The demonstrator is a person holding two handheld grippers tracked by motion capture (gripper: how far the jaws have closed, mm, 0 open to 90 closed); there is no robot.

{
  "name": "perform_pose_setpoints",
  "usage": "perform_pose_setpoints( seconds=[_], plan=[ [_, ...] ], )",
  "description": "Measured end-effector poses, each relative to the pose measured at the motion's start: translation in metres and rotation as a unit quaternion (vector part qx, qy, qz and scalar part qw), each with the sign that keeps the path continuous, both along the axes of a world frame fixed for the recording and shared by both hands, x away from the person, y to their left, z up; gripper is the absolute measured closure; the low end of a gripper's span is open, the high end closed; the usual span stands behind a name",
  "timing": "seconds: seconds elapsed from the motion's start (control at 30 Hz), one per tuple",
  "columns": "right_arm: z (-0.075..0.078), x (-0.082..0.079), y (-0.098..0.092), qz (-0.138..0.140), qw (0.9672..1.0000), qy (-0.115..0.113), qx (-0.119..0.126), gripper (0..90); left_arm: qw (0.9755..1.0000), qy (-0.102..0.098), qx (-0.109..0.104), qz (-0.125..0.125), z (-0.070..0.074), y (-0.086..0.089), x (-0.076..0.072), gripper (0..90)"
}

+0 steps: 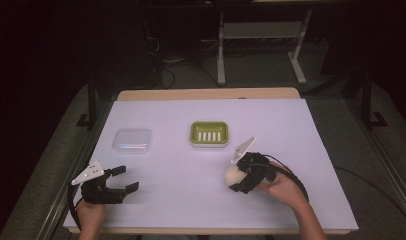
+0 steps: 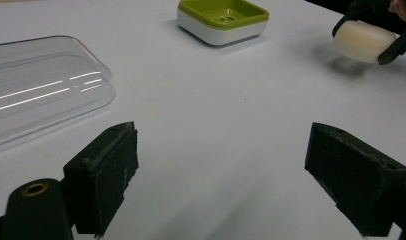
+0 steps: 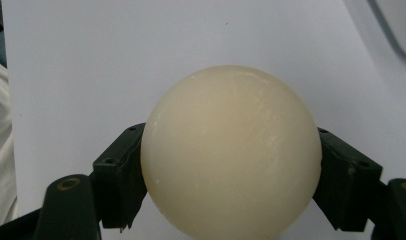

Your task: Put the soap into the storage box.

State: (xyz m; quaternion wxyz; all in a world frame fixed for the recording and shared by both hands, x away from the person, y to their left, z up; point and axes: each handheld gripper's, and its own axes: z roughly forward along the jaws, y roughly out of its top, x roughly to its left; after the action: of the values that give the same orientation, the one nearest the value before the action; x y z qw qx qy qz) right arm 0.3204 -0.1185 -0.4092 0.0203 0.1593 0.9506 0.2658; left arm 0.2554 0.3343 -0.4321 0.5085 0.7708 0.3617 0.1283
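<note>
In the high view, the white table [image 1: 291, 150] is taking most of the middle of the frame, and the person's two hands are coming in from the bottom edge. The right gripper [image 1: 237, 175] is sitting in the lower right of the centre, held by the right hand [image 1: 283, 187], and its jaws are pressing on a cream soap bar [image 1: 234, 174] from two sides. In the right gripper view the soap bar [image 3: 231, 150] is looking round and smooth, it is filling the middle of the frame, and one black jaw is touching it at the left and one at the right. In the left gripper view the same soap bar [image 2: 363, 41] is appearing in the upper right corner between the jaws of the far gripper, with a soft shadow lying on the table under it, so it seems to be lifted a little from the surface.

The left gripper [image 1: 127, 179] is staying in the lower left of the high view, in the left hand [image 1: 91, 212]. Its jaws are standing wide apart with only bare table between them, as the left gripper view is showing clearly.

A green soap dish [image 1: 209, 133] with a white base and slots in its floor is standing near the centre of the table, above and to the left of the soap bar and apart from it. A clear plastic lid [image 1: 132, 140] is lying to the left of the dish, above the left gripper, not touching either.
</note>
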Motion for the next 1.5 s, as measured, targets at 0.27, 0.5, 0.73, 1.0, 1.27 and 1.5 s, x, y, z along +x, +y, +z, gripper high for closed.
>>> perform_pose_setpoints(
  seconds=[0.27,0.5,0.73,1.0,1.27,1.5],
  plan=[
    [0.006,0.012,-0.001,0.006,0.9999,0.005,0.015,23.8,1.0,0.0,-0.001,0.002,0.0,0.0,0.0,13.2],
    [0.015,0.02,0.001,0.01,0.9999,-0.002,0.013,23.8,1.0,-0.002,-0.003,0.002,0.0,0.001,0.0,13.1],
    [0.022,0.032,0.005,0.017,0.9997,0.002,0.019,23.8,1.0,-0.002,-0.002,0.002,0.0,0.001,0.0,13.2],
    [0.027,0.044,0.015,0.037,0.999,0.002,0.024,23.8,1.0,-0.002,-0.002,0.004,0.001,0.002,0.0,13.1],
    [0.033,0.055,0.027,0.049,0.9986,0.0,0.02,23.8,1.0,-0.003,-0.005,0.004,0.001,0.004,0.0,13.2],
    [0.036,0.064,0.032,0.051,0.9985,0.0,0.017,23.8,0.9999,-0.002,-0.008,0.007,0.001,0.005,0.0,13.1]
  ],
)
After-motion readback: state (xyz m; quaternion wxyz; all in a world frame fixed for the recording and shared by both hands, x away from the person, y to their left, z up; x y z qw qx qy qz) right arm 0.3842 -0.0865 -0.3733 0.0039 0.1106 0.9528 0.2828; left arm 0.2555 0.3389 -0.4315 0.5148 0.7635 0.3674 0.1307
